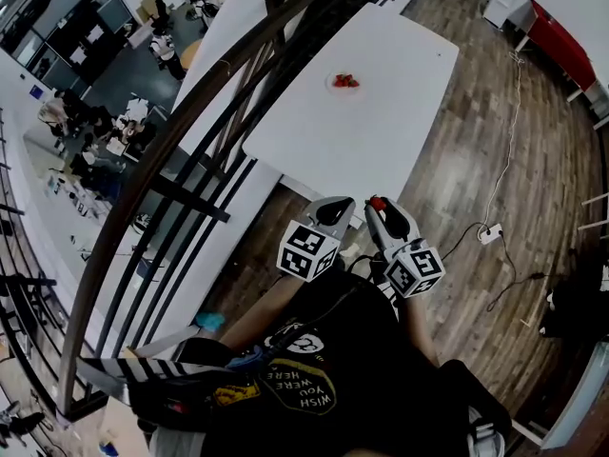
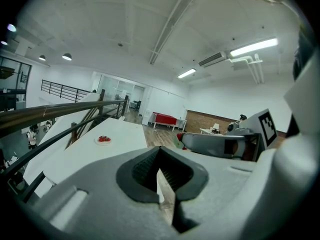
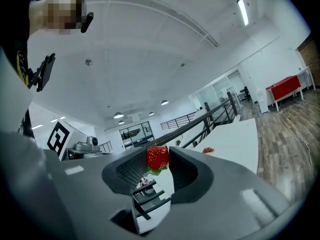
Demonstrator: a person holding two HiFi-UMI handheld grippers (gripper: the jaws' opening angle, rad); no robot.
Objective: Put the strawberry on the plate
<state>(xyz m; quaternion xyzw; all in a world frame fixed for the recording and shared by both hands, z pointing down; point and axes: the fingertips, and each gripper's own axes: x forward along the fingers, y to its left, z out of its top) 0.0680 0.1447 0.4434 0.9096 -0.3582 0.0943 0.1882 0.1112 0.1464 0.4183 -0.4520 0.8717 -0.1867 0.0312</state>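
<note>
Right gripper view: the right tool (image 3: 157,165) pinches the strawberry (image 3: 158,157) at its very tips; the left tool (image 2: 163,184) is narrow, empty. A jolt before reaching the distant plate (image 1: 331,84) could shake it loose.

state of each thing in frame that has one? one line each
Left gripper: shut, nothing in it.
Right gripper: shut on the strawberry.
Strawberry: held in the air, not yet on the plate.
Plate: on the white table, with red fruit on it.
</note>
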